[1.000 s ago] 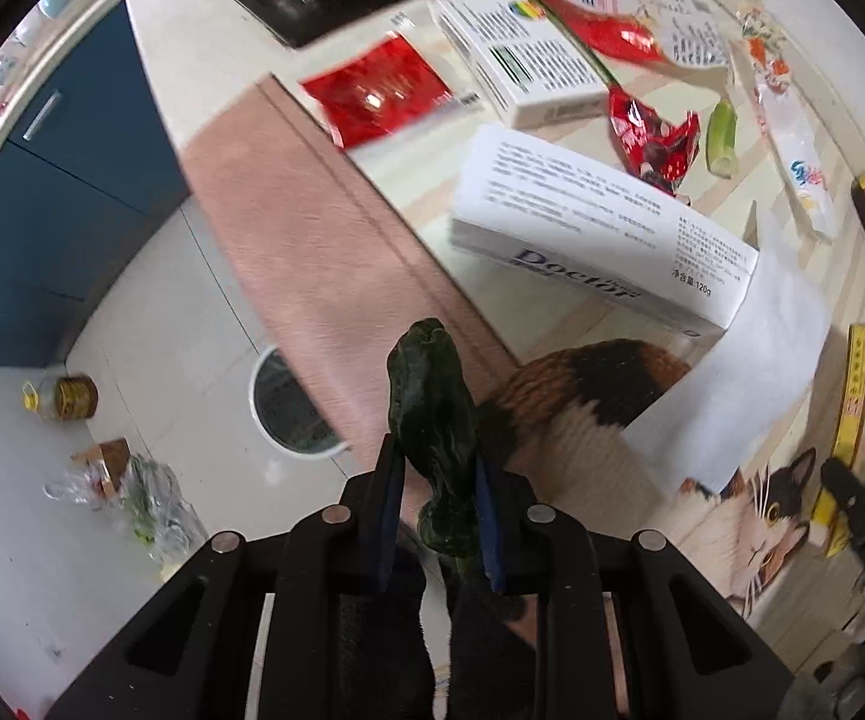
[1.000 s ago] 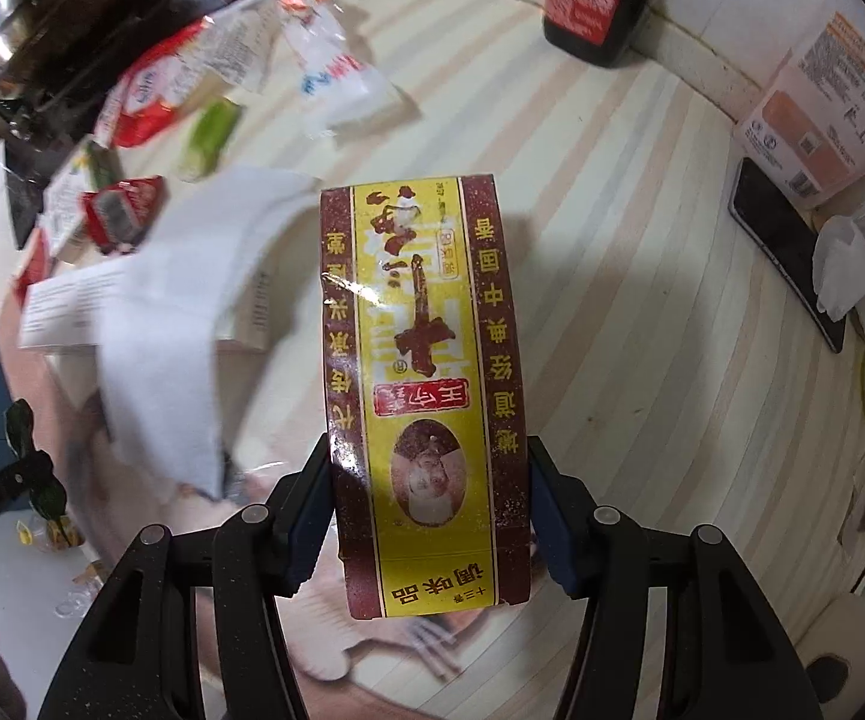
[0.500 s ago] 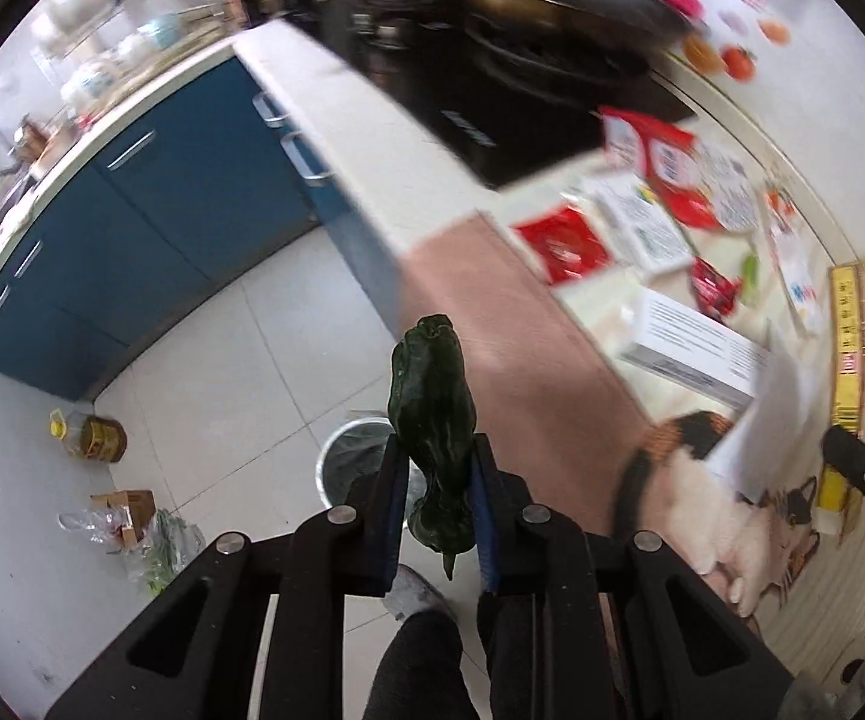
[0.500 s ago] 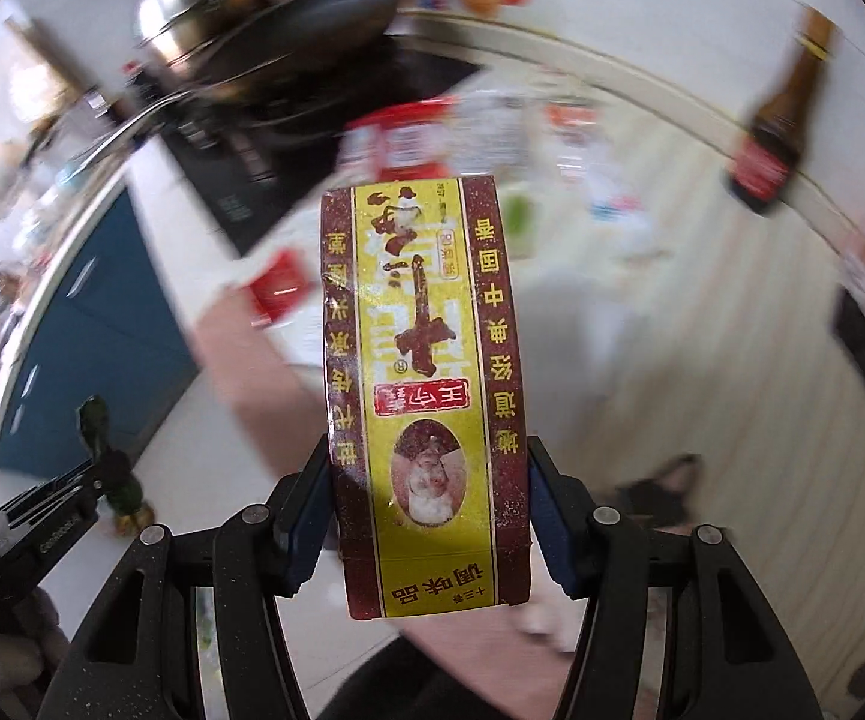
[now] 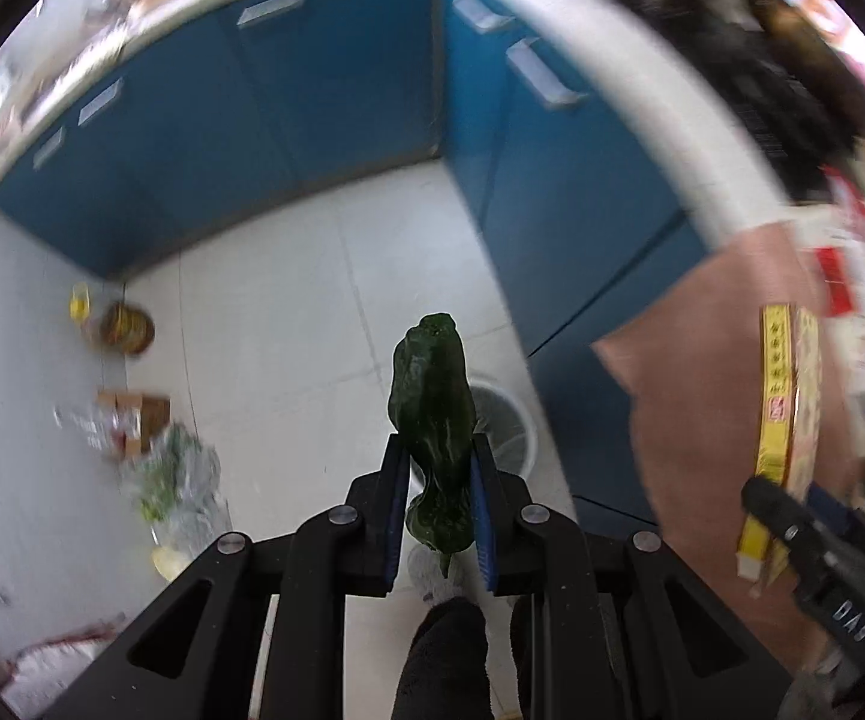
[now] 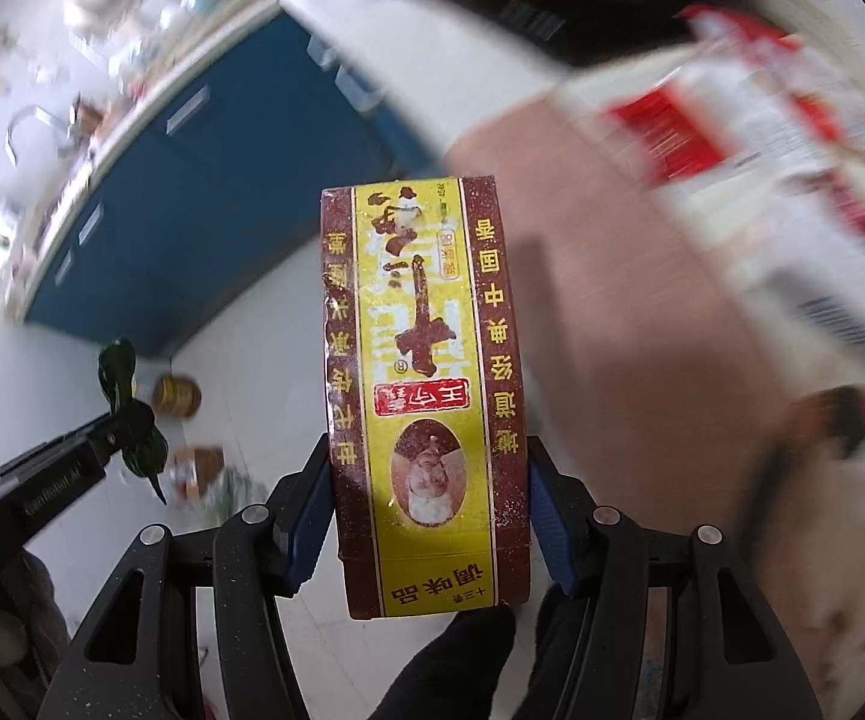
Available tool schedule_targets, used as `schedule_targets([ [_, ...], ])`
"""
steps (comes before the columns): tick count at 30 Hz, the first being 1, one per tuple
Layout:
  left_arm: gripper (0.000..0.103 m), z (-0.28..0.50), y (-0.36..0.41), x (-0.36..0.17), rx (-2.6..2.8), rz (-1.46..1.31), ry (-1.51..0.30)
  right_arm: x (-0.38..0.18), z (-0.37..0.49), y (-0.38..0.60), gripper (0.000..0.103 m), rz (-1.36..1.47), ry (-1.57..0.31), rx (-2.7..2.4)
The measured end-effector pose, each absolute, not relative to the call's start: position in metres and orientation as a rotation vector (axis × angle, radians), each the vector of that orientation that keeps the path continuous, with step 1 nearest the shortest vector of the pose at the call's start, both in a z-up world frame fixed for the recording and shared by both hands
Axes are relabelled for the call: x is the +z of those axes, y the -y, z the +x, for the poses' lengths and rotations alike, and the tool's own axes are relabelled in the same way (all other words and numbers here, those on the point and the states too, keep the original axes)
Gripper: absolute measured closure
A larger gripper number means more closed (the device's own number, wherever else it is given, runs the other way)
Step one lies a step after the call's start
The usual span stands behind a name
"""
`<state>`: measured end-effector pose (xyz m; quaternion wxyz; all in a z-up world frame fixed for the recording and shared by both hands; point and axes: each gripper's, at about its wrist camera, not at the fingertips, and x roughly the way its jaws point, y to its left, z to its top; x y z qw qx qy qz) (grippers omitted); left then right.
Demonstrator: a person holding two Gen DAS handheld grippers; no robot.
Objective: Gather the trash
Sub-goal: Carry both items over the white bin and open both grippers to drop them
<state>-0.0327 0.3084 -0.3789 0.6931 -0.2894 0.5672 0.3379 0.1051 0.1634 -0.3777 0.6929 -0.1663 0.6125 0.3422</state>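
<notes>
I had swung both arms off the desk point(image 5: 726, 324), out over the tiled floor point(image 5: 288, 324), so the drop looked close. The trash bin point(image 5: 507, 429) sat below, contents unclear; my right hand-held gripper point(image 6: 429, 516) clamped the seasoning box point(image 6: 423, 384), my left hand-held gripper point(image 5: 435, 492) the green pepper point(image 5: 432, 402).

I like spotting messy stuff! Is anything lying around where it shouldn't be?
Yes. A plastic bag of greens and a small cardboard box lie loose on the floor, left of the white bin, not inside it.
</notes>
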Motion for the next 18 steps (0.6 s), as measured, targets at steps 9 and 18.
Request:
schedule_targets([
  [9, 0.087, -0.066, -0.346, -0.587, 0.725, -0.896, -1.392, -0.591, 0.079, -0.201, 0.042, -0.485, -1.511, 0.733],
  [18, 0.087, -0.051, -0.35, -0.769, 0.633, -1.008, -1.45, -0.812, 0.099, -0.187, 0.042, -0.532, -1.656, 0.648],
])
